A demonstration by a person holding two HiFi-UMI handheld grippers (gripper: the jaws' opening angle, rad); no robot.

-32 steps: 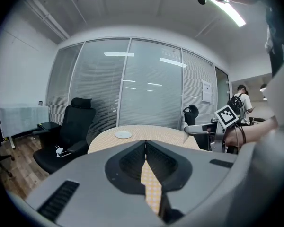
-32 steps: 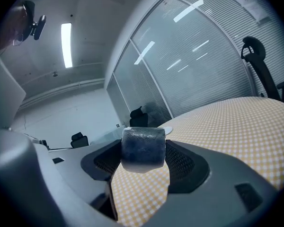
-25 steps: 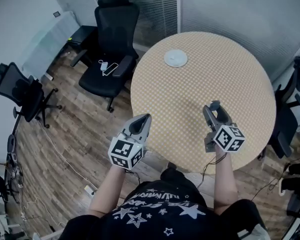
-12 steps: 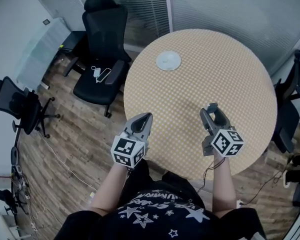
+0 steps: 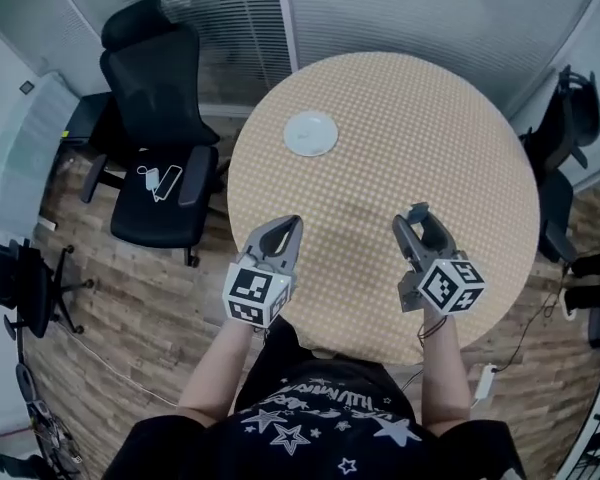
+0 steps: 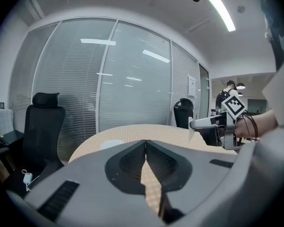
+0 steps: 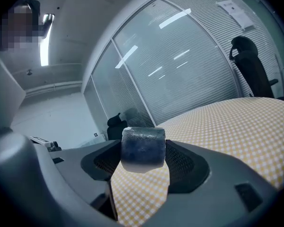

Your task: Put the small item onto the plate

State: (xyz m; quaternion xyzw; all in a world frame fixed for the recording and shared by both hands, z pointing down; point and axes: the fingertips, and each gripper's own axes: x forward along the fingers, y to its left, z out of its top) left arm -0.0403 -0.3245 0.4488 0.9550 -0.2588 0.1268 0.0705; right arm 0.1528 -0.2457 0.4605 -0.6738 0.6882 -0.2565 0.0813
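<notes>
Both grey two-jaw grippers held out ahead of the torso, side by side and well apart.
The left gripper [image 5: 295, 222] has its jaws pressed together with nothing between them. The right gripper [image 5: 418, 213] has its jaws clamped on a small dark blue-grey rounded block [image 7: 143, 145] at the tips. Bare forearms [image 5: 218, 368] reach forward, and a black-and-white marker cube [image 5: 255, 296] sits at each gripper's rear.

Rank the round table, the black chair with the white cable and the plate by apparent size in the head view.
Largest: round table. Then the black chair, though it sits lower, so farther away. Smallest: plate.
</notes>
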